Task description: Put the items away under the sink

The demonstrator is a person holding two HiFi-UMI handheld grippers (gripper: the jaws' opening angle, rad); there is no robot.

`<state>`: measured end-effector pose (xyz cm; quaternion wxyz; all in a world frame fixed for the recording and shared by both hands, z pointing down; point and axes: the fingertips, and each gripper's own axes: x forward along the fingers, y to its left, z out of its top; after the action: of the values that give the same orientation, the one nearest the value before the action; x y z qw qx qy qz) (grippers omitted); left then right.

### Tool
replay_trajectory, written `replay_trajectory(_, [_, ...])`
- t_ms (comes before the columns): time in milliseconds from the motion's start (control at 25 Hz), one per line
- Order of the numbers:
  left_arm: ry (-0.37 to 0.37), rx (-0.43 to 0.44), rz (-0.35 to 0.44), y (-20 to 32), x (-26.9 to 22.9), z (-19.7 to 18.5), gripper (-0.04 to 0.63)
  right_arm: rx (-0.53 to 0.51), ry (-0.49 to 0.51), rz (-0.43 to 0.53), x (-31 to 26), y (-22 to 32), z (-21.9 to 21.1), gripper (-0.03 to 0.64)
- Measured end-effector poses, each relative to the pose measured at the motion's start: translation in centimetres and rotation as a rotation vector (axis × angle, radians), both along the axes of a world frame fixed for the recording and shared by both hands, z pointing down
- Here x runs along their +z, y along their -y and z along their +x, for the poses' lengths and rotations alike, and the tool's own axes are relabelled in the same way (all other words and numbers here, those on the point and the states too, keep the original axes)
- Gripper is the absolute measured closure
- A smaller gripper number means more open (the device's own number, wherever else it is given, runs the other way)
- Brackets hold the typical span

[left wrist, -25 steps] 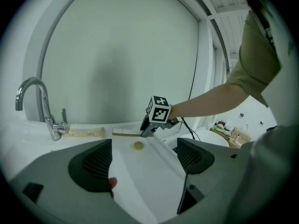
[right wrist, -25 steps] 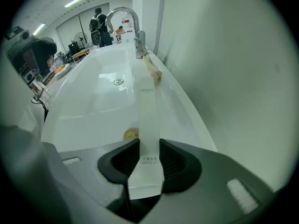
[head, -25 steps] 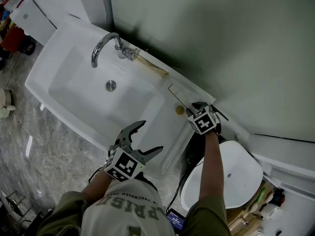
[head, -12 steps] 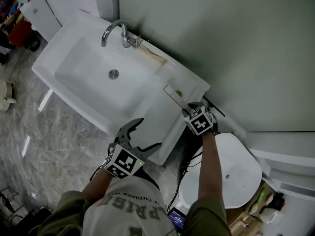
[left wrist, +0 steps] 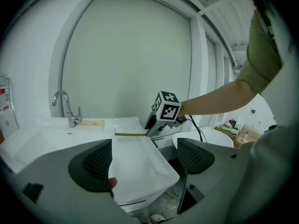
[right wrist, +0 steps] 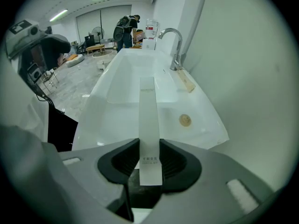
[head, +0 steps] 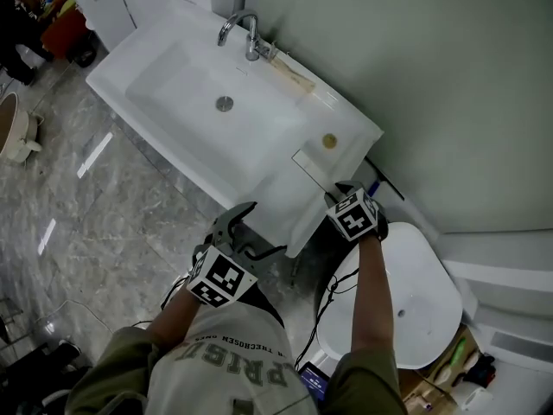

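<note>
Right claw on box (left agape)

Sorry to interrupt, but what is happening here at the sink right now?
A person stands at the white sink with a gripper in each hand. The right gripper is shut on a long flat white packet that reaches out over the counter beside the basin. The left gripper is open and empty near the sink's front corner. A small round gold item lies on the counter.
</note>
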<state>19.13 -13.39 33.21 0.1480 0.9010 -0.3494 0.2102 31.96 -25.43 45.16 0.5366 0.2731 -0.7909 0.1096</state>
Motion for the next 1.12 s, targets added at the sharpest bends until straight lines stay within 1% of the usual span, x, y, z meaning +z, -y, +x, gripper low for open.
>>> replay_trajectory(240, [0.002, 0.008, 0.001, -3.5, -0.1, -1.2, 0.178, -0.001, 0.013, 0.007, -0.7, -3.4, -1.8, 0.486])
replay_trajectory(440, [-0.006, 0.023, 0.008, -5.8, -0.3, -3.3, 0.178, 0.032, 0.007, 0.011, -1.0, -6.5, -3.3, 0.486])
replay_trajectory(640, [-0.019, 0.065, 0.013, -8.5, -1.1, -6.3, 0.178, 0.098, 0.007, 0.018, -2.0, -10.0, -5.2, 0.486])
replay_trajectory(960, [-0.022, 0.144, 0.019, -13.1, -1.4, -12.8, 0.178, 0.232, 0.008, 0.035, -3.0, -17.0, -9.4, 0.485])
replay_trajectory(1120, [-0.027, 0.168, 0.018, -14.8, -1.7, -15.1, 0.178, 0.272, 0.019, 0.037, -3.3, -20.3, -11.4, 0.486])
